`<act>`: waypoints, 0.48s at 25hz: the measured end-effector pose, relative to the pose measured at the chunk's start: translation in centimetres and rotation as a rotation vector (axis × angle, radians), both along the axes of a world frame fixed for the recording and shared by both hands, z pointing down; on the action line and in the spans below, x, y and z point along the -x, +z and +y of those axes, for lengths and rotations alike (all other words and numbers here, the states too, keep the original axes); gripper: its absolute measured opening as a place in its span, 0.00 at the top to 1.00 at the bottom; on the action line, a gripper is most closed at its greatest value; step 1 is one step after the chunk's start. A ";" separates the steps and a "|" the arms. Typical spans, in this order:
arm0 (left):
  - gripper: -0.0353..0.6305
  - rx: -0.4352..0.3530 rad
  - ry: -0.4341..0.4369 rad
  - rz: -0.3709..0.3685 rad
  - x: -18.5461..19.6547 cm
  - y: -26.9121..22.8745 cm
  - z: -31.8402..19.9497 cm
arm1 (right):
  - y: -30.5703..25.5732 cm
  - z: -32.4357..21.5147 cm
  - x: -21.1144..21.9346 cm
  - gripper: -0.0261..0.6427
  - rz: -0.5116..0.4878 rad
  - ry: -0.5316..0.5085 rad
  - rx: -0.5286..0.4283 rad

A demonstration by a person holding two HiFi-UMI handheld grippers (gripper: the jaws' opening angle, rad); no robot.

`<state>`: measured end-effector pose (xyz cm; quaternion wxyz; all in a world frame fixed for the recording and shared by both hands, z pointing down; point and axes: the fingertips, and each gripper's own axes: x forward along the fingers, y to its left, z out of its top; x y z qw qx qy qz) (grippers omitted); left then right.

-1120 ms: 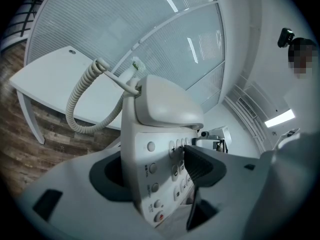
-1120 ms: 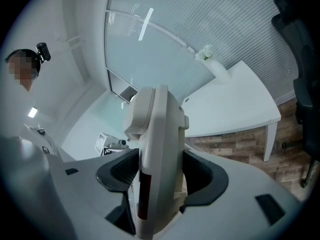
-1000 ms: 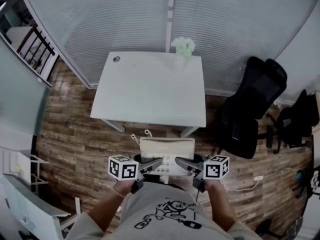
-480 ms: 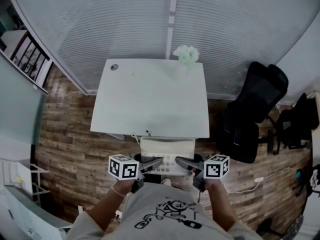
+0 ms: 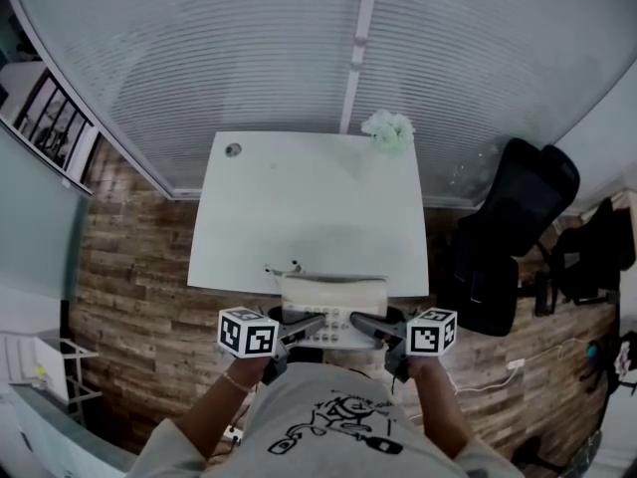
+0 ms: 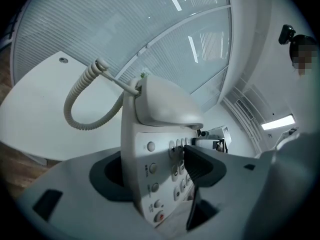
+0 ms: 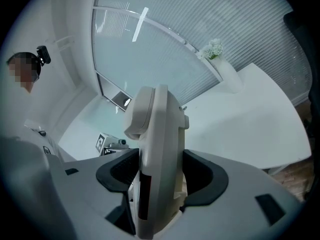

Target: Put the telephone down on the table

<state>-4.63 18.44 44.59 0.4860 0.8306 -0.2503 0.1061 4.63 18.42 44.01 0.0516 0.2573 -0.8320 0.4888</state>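
At the white table's (image 5: 299,207) near edge, our left gripper (image 5: 302,329) and right gripper (image 5: 366,327) each pinch the telephone (image 5: 333,295); key labels illegible; flowers (image 5: 388,127), black chair (image 5: 513,229) beyond.

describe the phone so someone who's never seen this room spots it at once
Find the white table before the window blinds. At its near edge, the telephone is clamped between the left hand-held gripper and the right hand-held gripper. It is the only cream box with buttons there, a coiled cord trailing from it.
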 end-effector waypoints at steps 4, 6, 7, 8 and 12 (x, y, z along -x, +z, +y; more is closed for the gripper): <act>0.48 0.011 0.007 0.006 0.9 0.1 -1.8 | 0.0 -1.7 1.0 0.53 -0.001 0.006 0.008; 0.48 0.012 0.016 0.005 1.1 0.2 -2.4 | 0.0 -2.2 1.4 0.53 -0.008 0.011 0.014; 0.48 0.013 0.020 0.004 1.3 0.3 -2.6 | 0.1 -2.4 1.5 0.53 -0.007 0.014 0.017; 0.48 0.016 0.023 0.003 1.5 0.4 -2.9 | 0.3 -2.7 1.7 0.53 -0.004 0.016 0.019; 0.48 0.031 0.024 0.006 2.1 0.7 -4.0 | 0.3 -3.8 2.3 0.53 -0.002 0.015 0.032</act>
